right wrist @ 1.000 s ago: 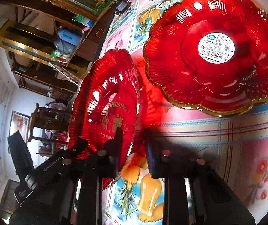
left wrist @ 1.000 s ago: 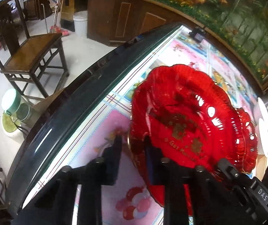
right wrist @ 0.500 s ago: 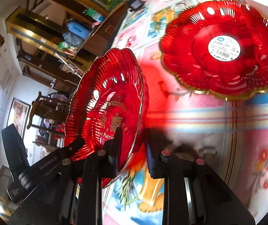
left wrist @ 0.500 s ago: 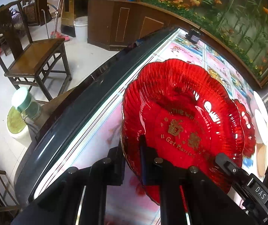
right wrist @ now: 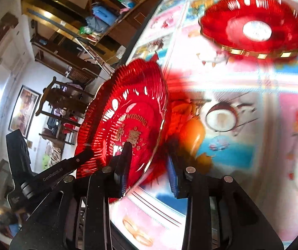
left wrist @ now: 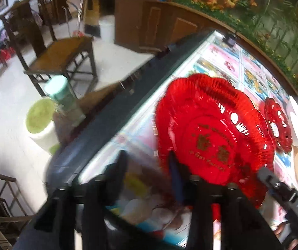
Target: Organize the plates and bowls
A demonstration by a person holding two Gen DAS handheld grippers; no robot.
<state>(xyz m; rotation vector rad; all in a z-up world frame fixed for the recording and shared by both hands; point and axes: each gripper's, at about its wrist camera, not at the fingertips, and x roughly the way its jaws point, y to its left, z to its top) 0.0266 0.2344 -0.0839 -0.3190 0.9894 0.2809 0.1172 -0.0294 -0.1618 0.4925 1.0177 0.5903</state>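
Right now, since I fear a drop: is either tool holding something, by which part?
The red wedding plate has its lower rim between the fingers of the right tool; whether it is clamped cannot be told. The left tool is open.

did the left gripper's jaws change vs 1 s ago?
Yes. In the left wrist view the left gripper has opened: its fingers stood close at the rim of the wedding plate; now they are wide apart, the plate beside the right finger.
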